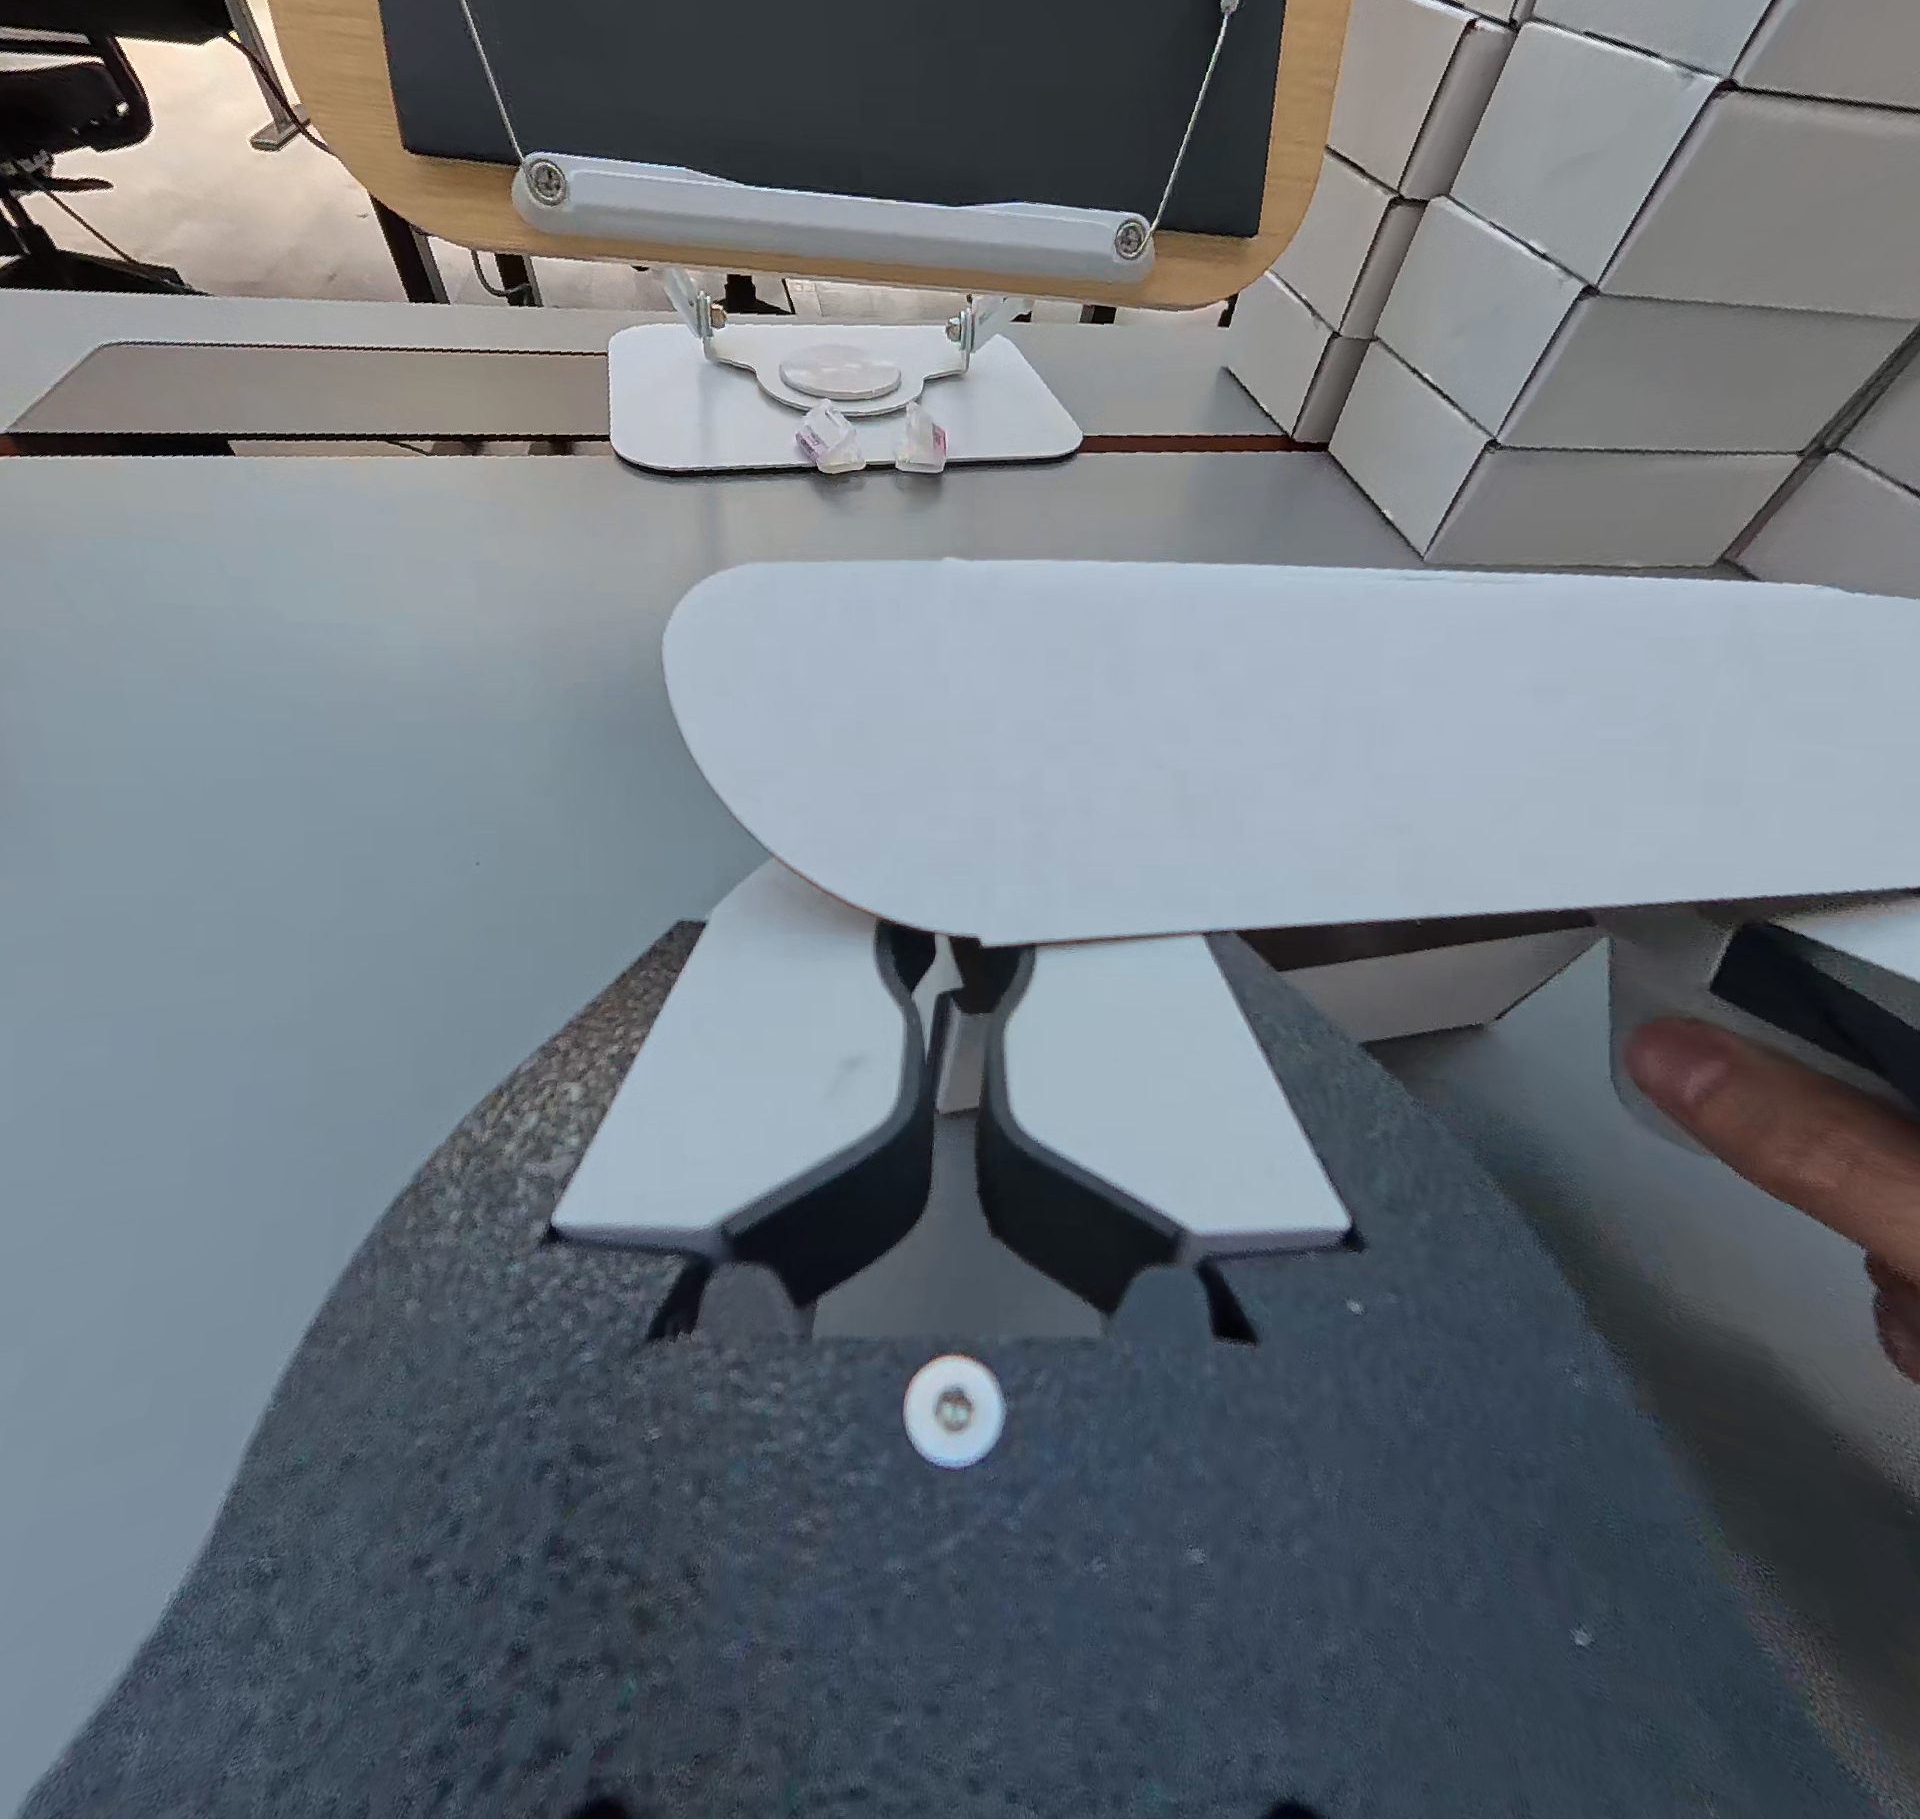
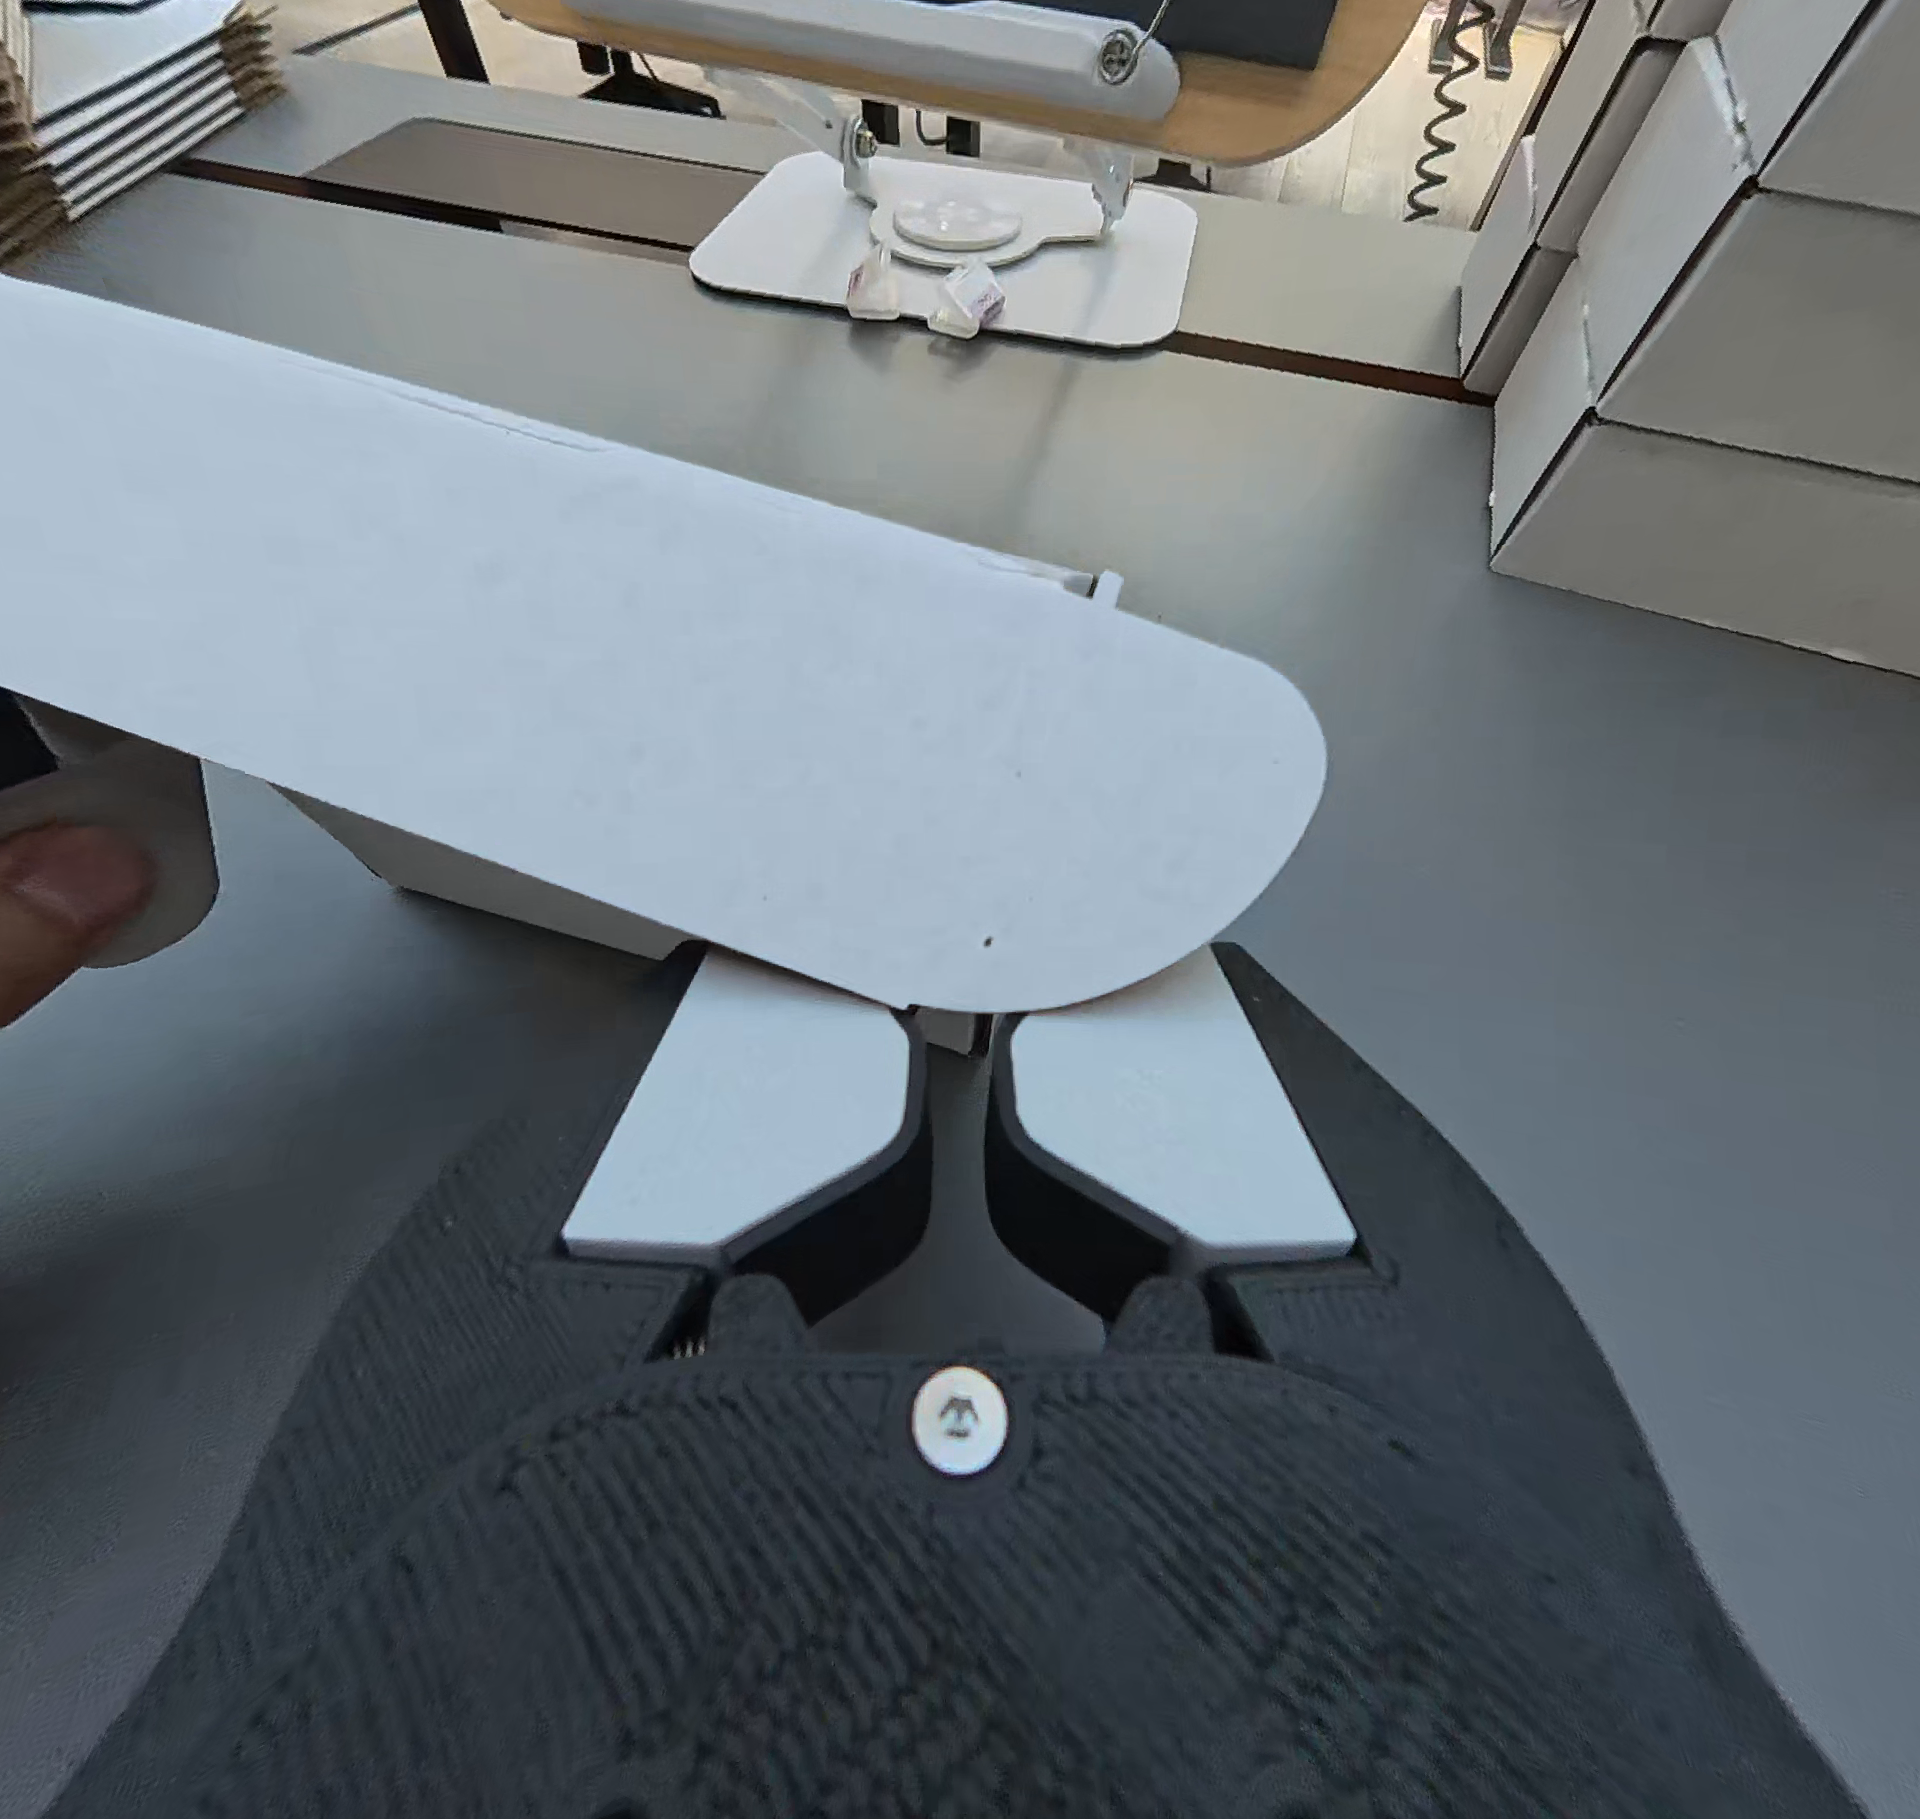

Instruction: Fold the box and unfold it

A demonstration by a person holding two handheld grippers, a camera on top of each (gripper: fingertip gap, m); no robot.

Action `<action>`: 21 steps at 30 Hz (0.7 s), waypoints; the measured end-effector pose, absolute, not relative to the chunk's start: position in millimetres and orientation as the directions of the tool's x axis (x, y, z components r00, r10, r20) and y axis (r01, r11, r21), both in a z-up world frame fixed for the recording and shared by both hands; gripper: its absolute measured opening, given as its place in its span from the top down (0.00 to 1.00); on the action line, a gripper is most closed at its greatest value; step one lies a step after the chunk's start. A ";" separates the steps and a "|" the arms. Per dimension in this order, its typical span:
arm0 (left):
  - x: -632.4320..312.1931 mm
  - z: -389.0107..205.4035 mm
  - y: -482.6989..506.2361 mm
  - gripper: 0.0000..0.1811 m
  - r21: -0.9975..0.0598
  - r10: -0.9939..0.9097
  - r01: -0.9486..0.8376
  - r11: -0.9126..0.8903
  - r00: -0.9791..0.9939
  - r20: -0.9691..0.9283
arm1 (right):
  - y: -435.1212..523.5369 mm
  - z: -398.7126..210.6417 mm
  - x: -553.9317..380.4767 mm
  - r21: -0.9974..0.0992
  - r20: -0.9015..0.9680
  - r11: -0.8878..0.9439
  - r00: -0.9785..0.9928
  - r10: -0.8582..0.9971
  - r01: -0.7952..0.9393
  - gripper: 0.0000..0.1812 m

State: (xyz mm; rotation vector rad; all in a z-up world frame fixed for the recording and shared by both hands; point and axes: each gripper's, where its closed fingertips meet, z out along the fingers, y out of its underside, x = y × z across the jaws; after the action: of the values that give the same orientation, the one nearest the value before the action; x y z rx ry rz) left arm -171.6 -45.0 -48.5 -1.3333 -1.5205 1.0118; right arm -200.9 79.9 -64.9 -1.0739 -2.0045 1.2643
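A white cardboard box lies on the grey table between my two grippers. Its long lid flap (image 1: 1247, 730) with rounded ends is raised and runs across both views (image 2: 623, 689). The low box body (image 2: 499, 876) shows under the flap. My left gripper (image 1: 961, 974) is shut on a white cardboard edge of the box at the flap's left end; its tips are hidden under the flap. My right gripper (image 2: 951, 1016) is shut on a cardboard edge at the flap's right end. Each view shows the other gripper at its side edge with a person's finger (image 1: 1745, 1094) on it.
A wooden stand (image 1: 831, 242) holding a dark panel sits on a white base (image 1: 842, 408) at the table's back. Stacks of folded white boxes (image 1: 1662, 263) stand at the right. A pile of flat cardboard sheets (image 2: 125, 86) lies at the back left.
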 end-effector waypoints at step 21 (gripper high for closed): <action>-164.9 -47.6 -36.5 0.98 -0.936 0.989 0.322 0.143 -0.072 0.126 | 78.1 -64.5 -199.3 -0.906 0.037 0.259 -0.547 0.836 0.335 0.97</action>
State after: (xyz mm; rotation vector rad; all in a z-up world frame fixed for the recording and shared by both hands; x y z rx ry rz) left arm -164.9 -36.5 -47.6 -1.3163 -1.5497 0.9664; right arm -199.3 78.1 -64.5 -1.0573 -2.0119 1.2541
